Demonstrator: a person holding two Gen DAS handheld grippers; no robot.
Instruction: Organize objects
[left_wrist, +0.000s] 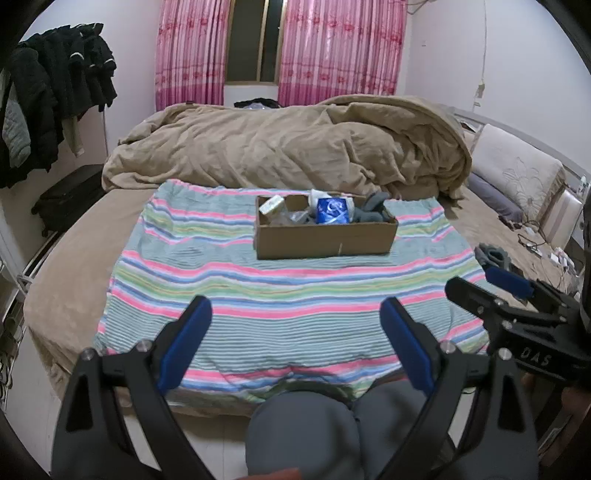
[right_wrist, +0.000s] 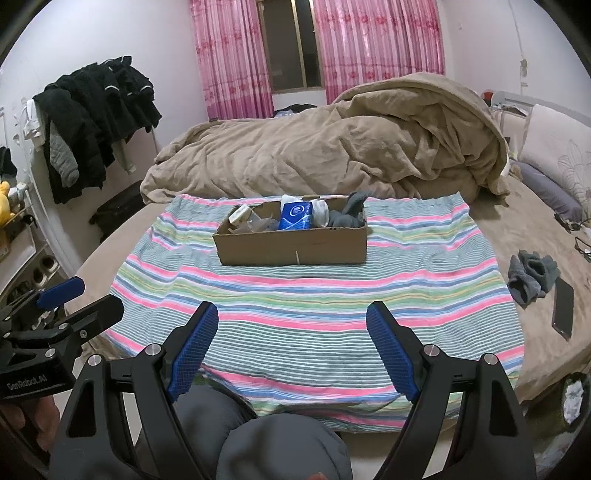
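Bedroom, bed (left_wrist: 74, 295) with striped cloth (right_wrist: 295, 295) spread on it. Cardboard box (right_wrist: 291, 242) sits mid-cloth, holding blue pack (right_wrist: 293, 218) and grey socks (right_wrist: 349, 212). Left gripper (left_wrist: 295, 332) and right gripper (right_wrist: 291, 336) both released, empty, hovering over near edge

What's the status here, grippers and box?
Left gripper and right gripper open, empty, short of the striped cloth. Cardboard box already filled. Grey gloves and phone lie outside it, right. Path unobstructed.
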